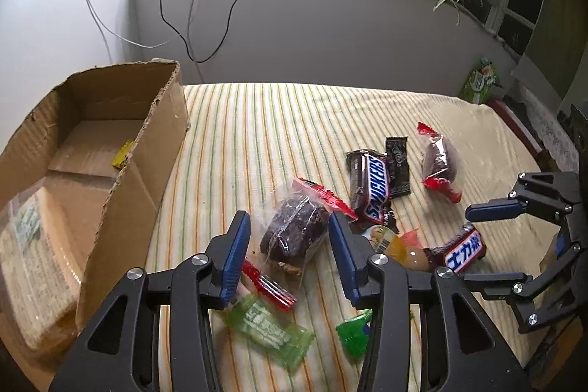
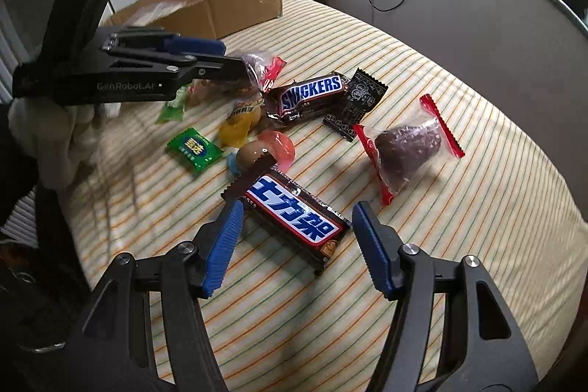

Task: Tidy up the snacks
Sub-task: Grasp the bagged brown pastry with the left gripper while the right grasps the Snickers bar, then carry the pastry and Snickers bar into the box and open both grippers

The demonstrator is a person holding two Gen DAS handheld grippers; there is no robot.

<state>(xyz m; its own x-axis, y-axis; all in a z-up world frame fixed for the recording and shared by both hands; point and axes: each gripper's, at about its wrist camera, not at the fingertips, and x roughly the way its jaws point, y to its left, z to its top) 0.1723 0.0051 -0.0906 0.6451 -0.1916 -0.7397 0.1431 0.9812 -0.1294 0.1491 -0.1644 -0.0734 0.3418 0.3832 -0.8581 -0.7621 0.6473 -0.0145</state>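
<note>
Snacks lie scattered on a striped cloth (image 1: 257, 135). My left gripper (image 1: 288, 226) is open, its fingers either side of a brown cake in a clear, red-ended wrapper (image 1: 294, 237); the pads do not press on it. The right wrist view shows that left gripper (image 2: 235, 59) from the side, tips at the cake (image 2: 257, 61). My right gripper (image 2: 297, 212) is open around a Snickers bar with Chinese lettering (image 2: 294, 219), which rests flat on the cloth. From the left wrist view the right gripper (image 1: 481, 245) straddles that bar (image 1: 463, 252). An open cardboard box (image 1: 147, 142) stands at the left.
Also on the cloth: an English Snickers bar (image 2: 312, 94), a black sachet (image 2: 356, 105), a second wrapped cake (image 2: 408, 149), green candies (image 2: 194, 151), jelly cups (image 2: 239, 127). The box holds a yellow packet (image 1: 123, 153) and a clear packet (image 1: 29, 245). Cables hang down the wall behind.
</note>
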